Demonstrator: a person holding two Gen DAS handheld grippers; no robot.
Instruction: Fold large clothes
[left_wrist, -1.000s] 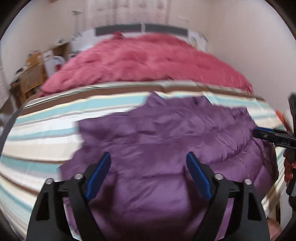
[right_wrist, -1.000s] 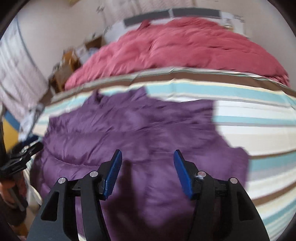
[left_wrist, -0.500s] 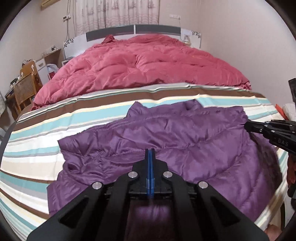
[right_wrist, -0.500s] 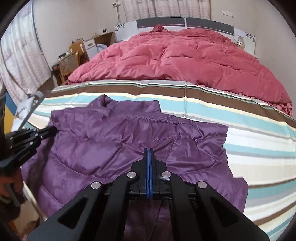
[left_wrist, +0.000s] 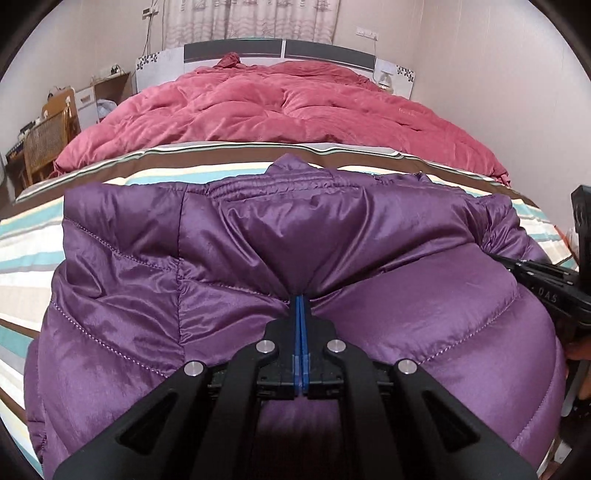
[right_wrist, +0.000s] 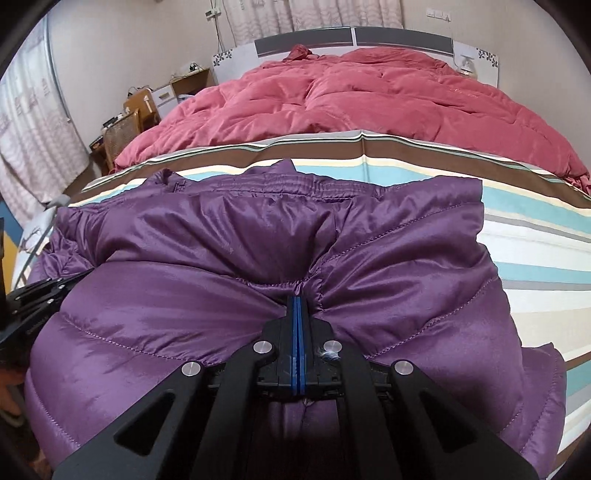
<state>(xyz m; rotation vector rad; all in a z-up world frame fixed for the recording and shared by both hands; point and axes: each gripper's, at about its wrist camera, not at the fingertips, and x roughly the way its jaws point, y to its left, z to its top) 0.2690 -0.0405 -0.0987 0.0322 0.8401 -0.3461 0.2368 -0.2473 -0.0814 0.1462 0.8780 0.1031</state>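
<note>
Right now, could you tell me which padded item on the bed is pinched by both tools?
The shiny purple quilted jacket on the striped sheet; the red comforter lies untouched behind.

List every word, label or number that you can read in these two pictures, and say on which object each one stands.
"OAS": white letters on the black body of the right gripper, at the right edge of the left wrist view; possibly part of a longer word.
Faint marking on the left gripper body, in the right wrist view: too blurred to read.
Nothing else is readable.

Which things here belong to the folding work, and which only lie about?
For the job: purple jacket, left tongs and right tongs, both shut on it.

Lying about: pink duvet, striped sheet, chair, curtain.
</note>
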